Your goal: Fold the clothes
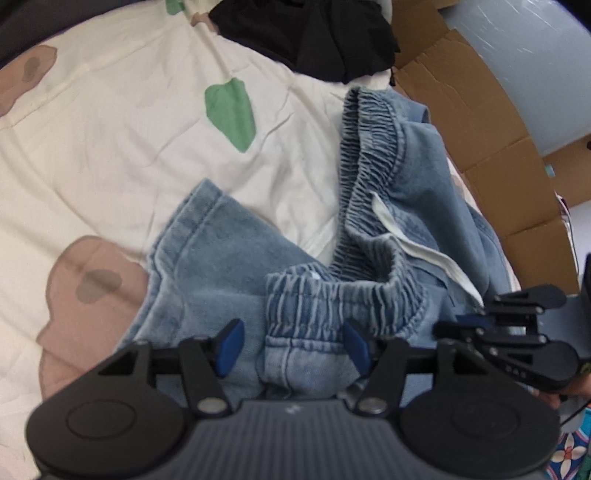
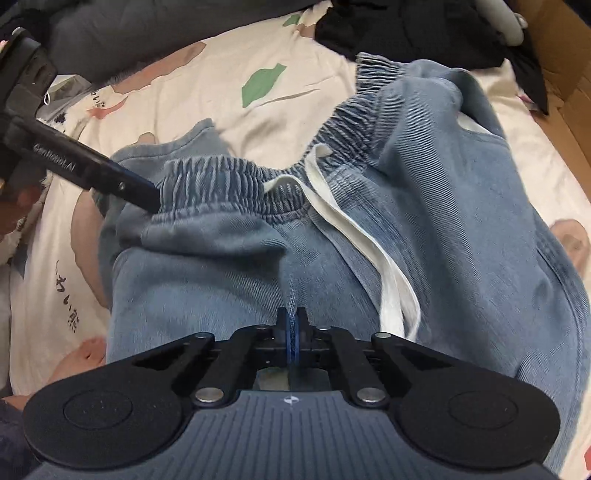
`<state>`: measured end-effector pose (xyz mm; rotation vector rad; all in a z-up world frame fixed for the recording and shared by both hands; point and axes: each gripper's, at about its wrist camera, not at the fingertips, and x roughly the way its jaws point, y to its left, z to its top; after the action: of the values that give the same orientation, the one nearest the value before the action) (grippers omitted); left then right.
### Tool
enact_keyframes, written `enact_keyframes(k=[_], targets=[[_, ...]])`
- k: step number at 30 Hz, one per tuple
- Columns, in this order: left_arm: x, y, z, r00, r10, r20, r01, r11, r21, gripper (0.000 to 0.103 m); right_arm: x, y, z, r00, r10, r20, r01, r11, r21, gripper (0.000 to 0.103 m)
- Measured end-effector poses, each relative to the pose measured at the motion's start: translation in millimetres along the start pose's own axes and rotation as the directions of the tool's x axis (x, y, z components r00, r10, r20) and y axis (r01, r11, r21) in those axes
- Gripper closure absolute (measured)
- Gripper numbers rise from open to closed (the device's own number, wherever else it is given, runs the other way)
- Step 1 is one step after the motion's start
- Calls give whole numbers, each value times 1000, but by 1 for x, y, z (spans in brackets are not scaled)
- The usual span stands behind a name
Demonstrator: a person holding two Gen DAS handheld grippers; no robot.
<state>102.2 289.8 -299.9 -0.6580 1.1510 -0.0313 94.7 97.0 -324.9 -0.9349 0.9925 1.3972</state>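
Light blue denim pants (image 1: pixel 229 273) with an elastic waistband and a white drawstring (image 1: pixel 424 254) lie bunched on a cream bedsheet (image 1: pixel 110 147). My left gripper (image 1: pixel 293 343) is open, its blue pads on either side of a waistband fold. In the right wrist view my right gripper (image 2: pixel 293 332) is shut on the pants (image 2: pixel 443 221) along the front seam, below the drawstring (image 2: pixel 369 251). The left gripper (image 2: pixel 147 197) shows there at the left end of the waistband. The right gripper (image 1: pixel 469 325) shows at the right edge of the left wrist view.
Black clothing (image 1: pixel 314 33) lies at the far side of the bed. Cardboard boxes (image 1: pixel 498 147) stand to the right. A dark grey pillow or blanket (image 2: pixel 147 33) lies at the far left. The sheet has green and pink prints.
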Motion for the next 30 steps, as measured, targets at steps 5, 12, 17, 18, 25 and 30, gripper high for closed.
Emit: enact_keyframes(k=[5, 12, 17, 18, 25, 30], targets=[[10, -3, 2, 1000, -14, -3, 14, 1000, 14, 31, -15, -9, -15, 999, -38, -8, 38, 999, 34, 103], [10, -6, 7, 999, -44, -8, 44, 998, 35, 26, -19, -13, -28, 995, -95, -43, 97, 994, 44, 103], [-7, 8, -6, 995, -103, 13, 103, 994, -44, 34, -18, -14, -31, 987, -145, -64, 148, 988, 46, 103], [-9, 9, -7, 994, -106, 17, 107, 993, -45, 34, -18, -15, -31, 986, -151, -66, 155, 987, 50, 103], [-9, 2, -11, 983, -184, 17, 184, 983, -20, 34, -17, -22, -34, 977, -194, -84, 200, 977, 77, 103], [-4, -10, -14, 968, -251, 2, 251, 968, 19, 33, -16, -24, -34, 976, -197, -88, 204, 975, 83, 103]])
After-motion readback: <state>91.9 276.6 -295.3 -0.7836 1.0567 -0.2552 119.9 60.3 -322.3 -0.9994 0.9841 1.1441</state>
